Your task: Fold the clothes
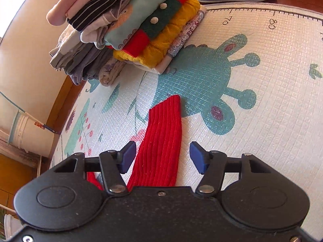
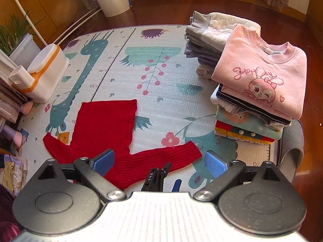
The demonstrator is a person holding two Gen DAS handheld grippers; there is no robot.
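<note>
Step in hand: I am judging this as the start of the fold on the red sweater (image 2: 105, 125); it is lying flat on the play mat (image 2: 171, 104), body and both sleeves spread, nothing folded over yet.

Left gripper (image 1: 162, 157): I am holding it with the jaws standing wide apart, straddling one sleeve (image 1: 161, 141); the blue pads (image 1: 129, 156) are sitting either side of the knit, gripping nothing.

Right gripper (image 2: 159, 163): I am hovering it above the sweater's near edge, jaws spread, empty. The tip of the other tool is showing below it in the right wrist view.

Where the sweater is: near the middle of the mat, well apart from the stack of folded clothes (image 2: 256, 92) and close to the white box with the orange rim (image 2: 46, 74).

Long axis and pointing: in the right wrist view the body is running away from me, hem at the far end; the sleeves are reaching out to either side near my grippers, the right-hand one pointing toward the stack. In the left wrist view the sleeve is running straight ahead along the fingers, cuff farthest.

Next move, as I judge it: I am expecting to close the left pads on this sleeve and carry it across the body, keeping the ribbed knit from bunching.
</note>
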